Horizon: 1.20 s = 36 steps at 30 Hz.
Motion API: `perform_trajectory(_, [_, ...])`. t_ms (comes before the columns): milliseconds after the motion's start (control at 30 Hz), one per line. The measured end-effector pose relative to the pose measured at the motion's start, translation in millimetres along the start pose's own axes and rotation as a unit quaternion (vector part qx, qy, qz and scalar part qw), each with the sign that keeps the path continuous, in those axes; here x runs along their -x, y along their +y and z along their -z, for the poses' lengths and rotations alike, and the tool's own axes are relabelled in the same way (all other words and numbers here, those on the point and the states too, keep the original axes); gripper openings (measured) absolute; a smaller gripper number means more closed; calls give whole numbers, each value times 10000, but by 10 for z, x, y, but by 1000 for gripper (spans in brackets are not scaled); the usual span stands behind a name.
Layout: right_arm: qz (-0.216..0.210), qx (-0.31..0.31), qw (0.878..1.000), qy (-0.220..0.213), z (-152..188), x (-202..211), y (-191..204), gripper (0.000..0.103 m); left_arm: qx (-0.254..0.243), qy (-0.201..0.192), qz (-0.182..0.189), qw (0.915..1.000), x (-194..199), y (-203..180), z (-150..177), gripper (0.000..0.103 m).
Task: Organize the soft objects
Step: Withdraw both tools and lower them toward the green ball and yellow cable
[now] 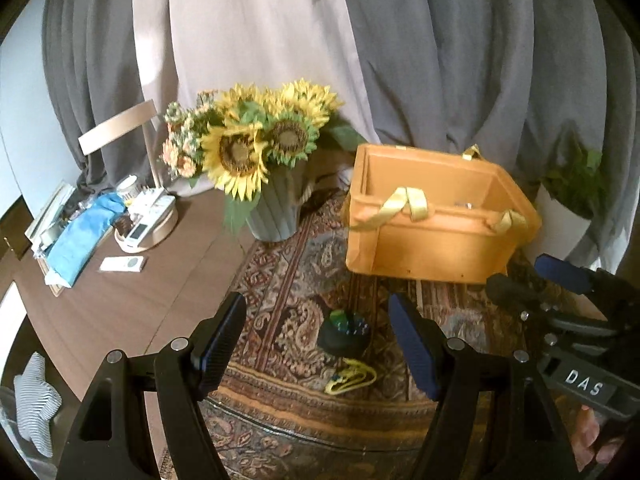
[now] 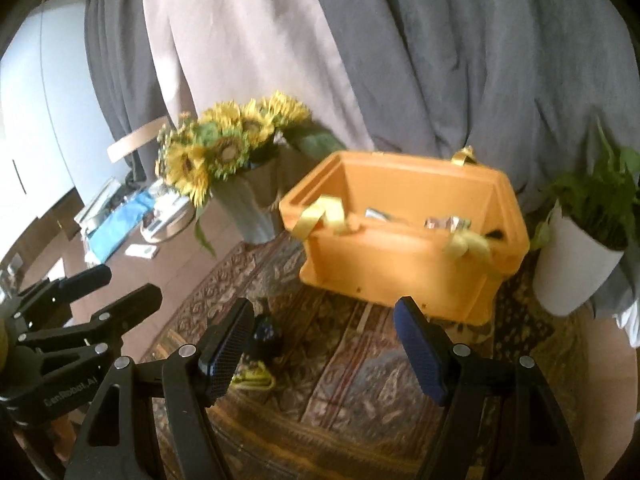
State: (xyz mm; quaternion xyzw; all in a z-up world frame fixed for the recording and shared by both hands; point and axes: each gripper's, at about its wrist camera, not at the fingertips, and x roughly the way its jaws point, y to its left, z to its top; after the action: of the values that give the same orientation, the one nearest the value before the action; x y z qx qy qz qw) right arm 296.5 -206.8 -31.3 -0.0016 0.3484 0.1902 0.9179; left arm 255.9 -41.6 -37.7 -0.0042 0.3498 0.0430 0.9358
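Left claw (image 1: 318,344) spread, nothing between its pads; right claw (image 2: 324,350) likewise spread and empty. Both hover over patterned rug on the surface (image 1: 120,300). Small dark soft object (image 1: 344,334) with yellow cord (image 1: 352,378) lies on rug, near orange bin (image 1: 432,216). Sunflower vase (image 1: 276,208) just beside bin.

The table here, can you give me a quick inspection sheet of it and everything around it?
Surface: wooden table partly under a patterned rug.
Job's things: orange box open, yellow ribbons on its rim; small dark pouch with yellow cord on the rug.
Clutter: sunflower vase, blue cloth, round tray of small items, white potted plant.
Grippers: left gripper and right gripper both open, holding nothing.
Cables: nothing seen.
Surroundings: grey and beige curtains, chair back.
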Motion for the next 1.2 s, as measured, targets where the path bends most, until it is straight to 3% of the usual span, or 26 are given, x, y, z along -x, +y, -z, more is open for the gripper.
perform_trajectory(200, [335, -213, 9987, 312, 246, -139, 217, 74, -535, 210, 560, 9968, -210, 216, 150, 74])
perform_trajectory(367, [866, -864, 9914, 470, 460, -312, 421, 74, -1314, 460, 1332, 9813, -488, 442, 159, 74])
perform_trajectory(633, [1483, -2009, 9663, 626, 799, -486, 890, 74, -2673, 482, 2184, 9373, -729, 641, 88, 74])
perform_trajectory(800, [1574, -2125, 9602, 894, 840, -688, 1071, 73, -3246, 542, 2500, 9106, -958, 671, 62, 74])
perform_trajectory(967, [1601, -2165, 9531, 1381, 890, -991, 1109, 73, -3638, 790, 2761, 8861, -1261, 577, 89, 74])
perform_trajectory(1200, [1675, -2403, 9405, 1722, 941, -1292, 998, 73, -3989, 1289, 3467, 8391, -1672, 352, 161, 74])
